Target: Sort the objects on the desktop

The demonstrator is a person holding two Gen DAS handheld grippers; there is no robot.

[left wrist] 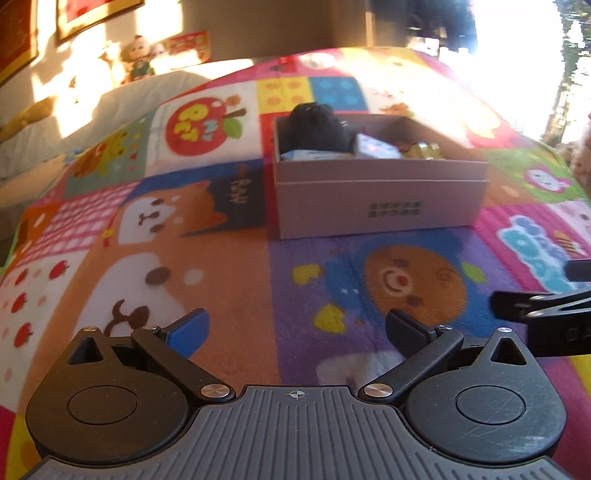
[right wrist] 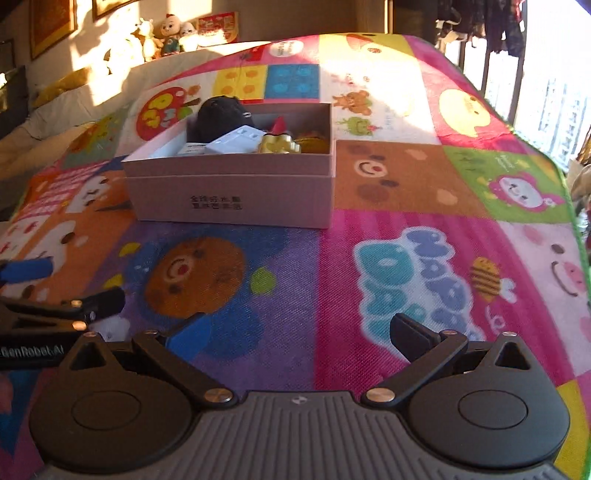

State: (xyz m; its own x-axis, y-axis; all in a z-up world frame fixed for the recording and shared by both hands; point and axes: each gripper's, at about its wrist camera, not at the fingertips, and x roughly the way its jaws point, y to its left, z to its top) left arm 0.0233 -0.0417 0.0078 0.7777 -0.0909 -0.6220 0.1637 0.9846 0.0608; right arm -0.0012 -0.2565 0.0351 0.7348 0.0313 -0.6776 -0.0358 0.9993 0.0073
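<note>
A pink cardboard box stands on the colourful cartoon blanket. Inside it lie a black plush, a small white box and a gold object. My left gripper is open over the blanket, well short of the box, with nothing between its fingers. My right gripper is open too and empty, hovering over the purple and pink patches. Each gripper shows at the edge of the other's view.
Stuffed toys and framed pictures line the back wall. A pillow lies at the left of the blanket. A bright window with bars is at the right, beyond the blanket's edge.
</note>
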